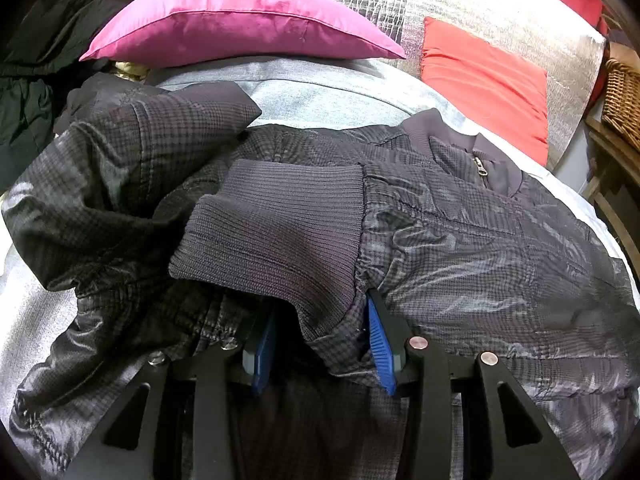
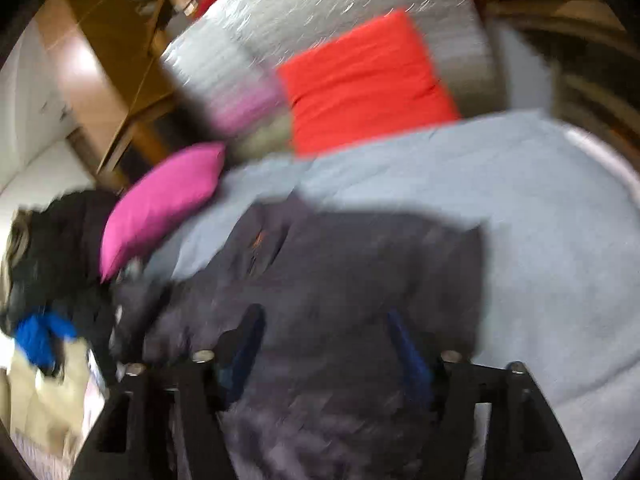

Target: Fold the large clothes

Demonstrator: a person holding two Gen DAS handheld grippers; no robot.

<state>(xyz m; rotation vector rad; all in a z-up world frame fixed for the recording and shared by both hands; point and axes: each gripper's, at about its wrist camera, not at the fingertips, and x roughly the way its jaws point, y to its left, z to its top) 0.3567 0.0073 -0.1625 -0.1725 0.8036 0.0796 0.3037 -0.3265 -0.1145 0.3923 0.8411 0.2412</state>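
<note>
two grippers over jacket [image 1: 460, 220] spread on bed [image 1: 320, 92]. your left gripper [image 1: 320, 340] clamped on ribbed cuff [image 1: 272, 232], sleeve fold in hand. right gripper [image 2: 332, 344] blurred, jaws apart above jacket, holding nothing. next: lay cuff forward across chest, release.

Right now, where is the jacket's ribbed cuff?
In the left wrist view, the ribbed cuff lies centre frame over the checked jacket, just beyond the left hand-held gripper.

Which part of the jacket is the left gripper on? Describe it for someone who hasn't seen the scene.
On the grey bed cover, in front of the pink pillow, lies a dark checked jacket. The left gripper holds its sleeve at the cuff, a plain ribbed knit band, unlike the shiny checked fabric around it.
</note>
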